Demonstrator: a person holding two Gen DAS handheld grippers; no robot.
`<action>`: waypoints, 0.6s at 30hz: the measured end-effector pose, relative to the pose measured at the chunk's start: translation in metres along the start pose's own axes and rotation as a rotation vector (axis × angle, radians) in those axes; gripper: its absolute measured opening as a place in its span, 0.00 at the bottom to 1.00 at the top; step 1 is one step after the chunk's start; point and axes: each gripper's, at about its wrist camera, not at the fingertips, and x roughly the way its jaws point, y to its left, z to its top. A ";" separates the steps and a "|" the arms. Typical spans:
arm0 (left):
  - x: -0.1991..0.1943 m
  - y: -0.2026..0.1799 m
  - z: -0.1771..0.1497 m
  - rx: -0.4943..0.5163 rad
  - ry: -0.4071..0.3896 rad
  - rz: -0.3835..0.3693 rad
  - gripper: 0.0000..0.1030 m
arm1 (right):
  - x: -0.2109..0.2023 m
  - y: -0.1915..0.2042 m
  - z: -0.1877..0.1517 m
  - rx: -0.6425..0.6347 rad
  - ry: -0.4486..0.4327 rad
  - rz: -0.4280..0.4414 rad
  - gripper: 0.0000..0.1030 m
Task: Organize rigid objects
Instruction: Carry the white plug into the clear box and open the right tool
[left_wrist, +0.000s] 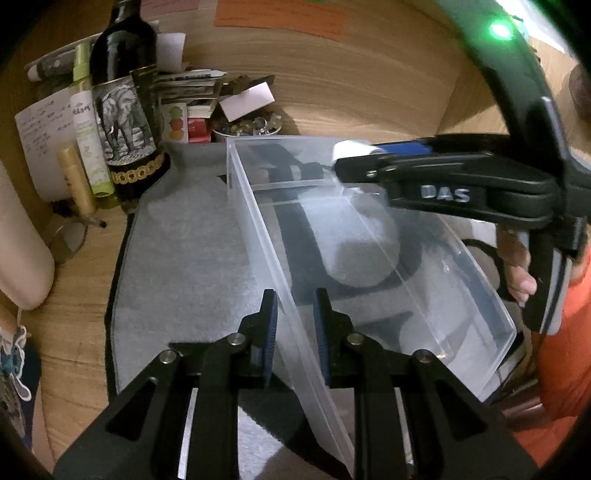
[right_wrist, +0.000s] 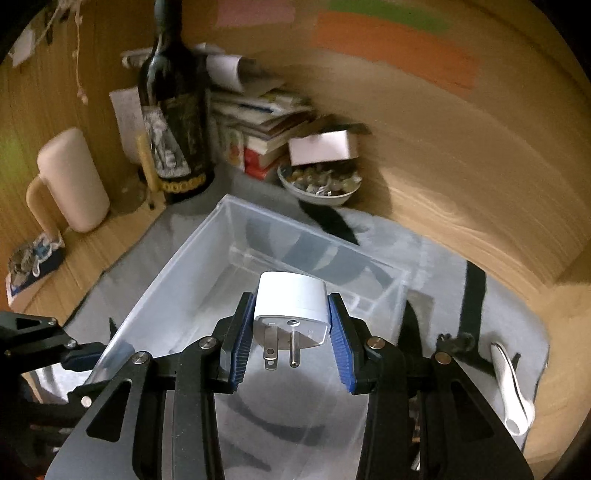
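2 tools share the job: the left tool (left_wrist: 293, 325) sits astride the clear bin's (right_wrist: 155, 273) near wall, narrowly parted, seemingly steadying it, while the right tool (right_wrist: 291, 325) is clamped on a white plug adapter (right_wrist: 291, 299) above the bin. Best lower it well inside before opening. Beneath lies a grey mat (left_wrist: 192, 251) on a cluttered wooden table (left_wrist: 74, 306).

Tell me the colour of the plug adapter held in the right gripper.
White, with metal prongs. The boxy plastic plug adapter shows best in the right wrist view, clamped in the right gripper.
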 end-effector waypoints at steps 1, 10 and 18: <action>0.000 0.000 0.000 0.006 0.002 0.002 0.20 | 0.004 0.002 0.002 -0.007 0.015 0.004 0.35; 0.003 0.000 0.002 0.006 -0.001 0.013 0.20 | 0.013 0.009 0.010 -0.008 0.043 0.049 0.49; 0.004 0.000 0.004 -0.003 0.017 0.016 0.19 | -0.016 -0.008 0.005 0.038 -0.061 -0.005 0.77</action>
